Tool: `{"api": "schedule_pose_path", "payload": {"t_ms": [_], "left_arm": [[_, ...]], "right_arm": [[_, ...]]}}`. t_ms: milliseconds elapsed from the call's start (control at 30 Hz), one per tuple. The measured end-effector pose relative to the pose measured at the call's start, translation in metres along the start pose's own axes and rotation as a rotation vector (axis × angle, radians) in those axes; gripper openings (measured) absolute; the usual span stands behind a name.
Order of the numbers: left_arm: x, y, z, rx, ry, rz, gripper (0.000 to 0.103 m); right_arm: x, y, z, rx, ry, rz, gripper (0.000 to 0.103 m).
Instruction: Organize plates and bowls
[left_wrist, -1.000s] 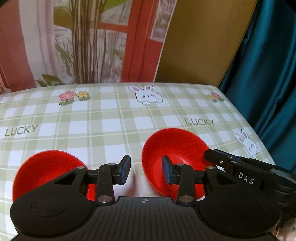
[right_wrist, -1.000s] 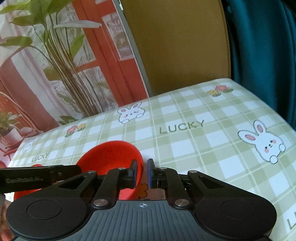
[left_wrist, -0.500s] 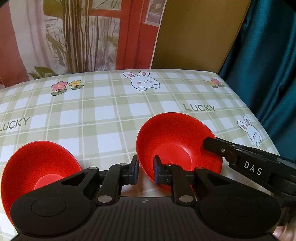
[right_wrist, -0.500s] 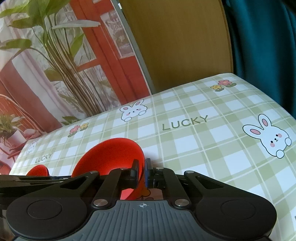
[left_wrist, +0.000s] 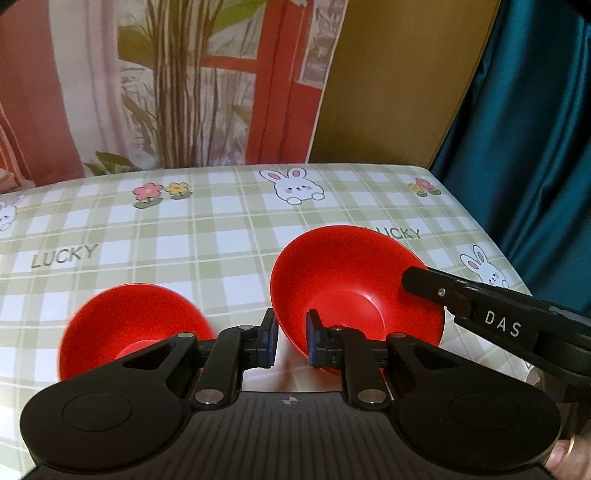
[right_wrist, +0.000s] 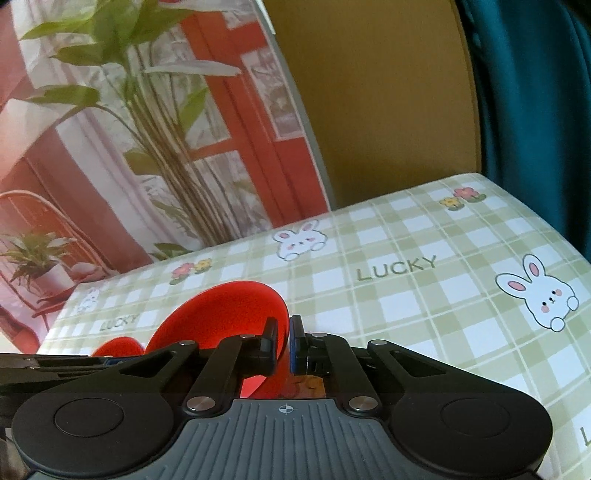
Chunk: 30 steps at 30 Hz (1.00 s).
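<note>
A desk (left_wrist: 221, 236) covered in a green-and-white checked cloth with rabbits, flowers and the word LUCKY fills both views, a teal curtain (left_wrist: 535, 147) hanging at its right edge. Two red bowls sit toward the near side. The right bowl (left_wrist: 354, 291) is tilted and is pinched at two places on its rim: the left gripper (left_wrist: 290, 341) has its jaws closed on the near-left rim, one pad inside and one outside, and the right gripper (right_wrist: 282, 345) has its jaws closed on the right rim. The left bowl (left_wrist: 129, 325) rests apart on the cloth, untouched.
</note>
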<state>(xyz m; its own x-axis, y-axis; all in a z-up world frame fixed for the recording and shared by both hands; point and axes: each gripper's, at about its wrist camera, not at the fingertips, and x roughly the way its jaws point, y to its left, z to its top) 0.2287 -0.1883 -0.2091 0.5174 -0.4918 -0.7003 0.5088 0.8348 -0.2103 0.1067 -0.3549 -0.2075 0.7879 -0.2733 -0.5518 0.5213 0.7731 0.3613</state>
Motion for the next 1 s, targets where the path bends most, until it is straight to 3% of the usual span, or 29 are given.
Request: {"api": "schedule_pose_path", "payload": {"t_ms": [600,1000], "left_arm": [[-0.055,0.028,-0.015,-0.006,-0.087,-0.002,0.018],[-0.073,0.051,-0.027,-0.062,-0.127,0.012,0.018]], "right_arm": [[-0.023,0.054,-0.001,-0.060,-0.013,0.049,0.006],[-0.020,0.082,-0.006,-0.105,0.017,0.073,0.006]]}}
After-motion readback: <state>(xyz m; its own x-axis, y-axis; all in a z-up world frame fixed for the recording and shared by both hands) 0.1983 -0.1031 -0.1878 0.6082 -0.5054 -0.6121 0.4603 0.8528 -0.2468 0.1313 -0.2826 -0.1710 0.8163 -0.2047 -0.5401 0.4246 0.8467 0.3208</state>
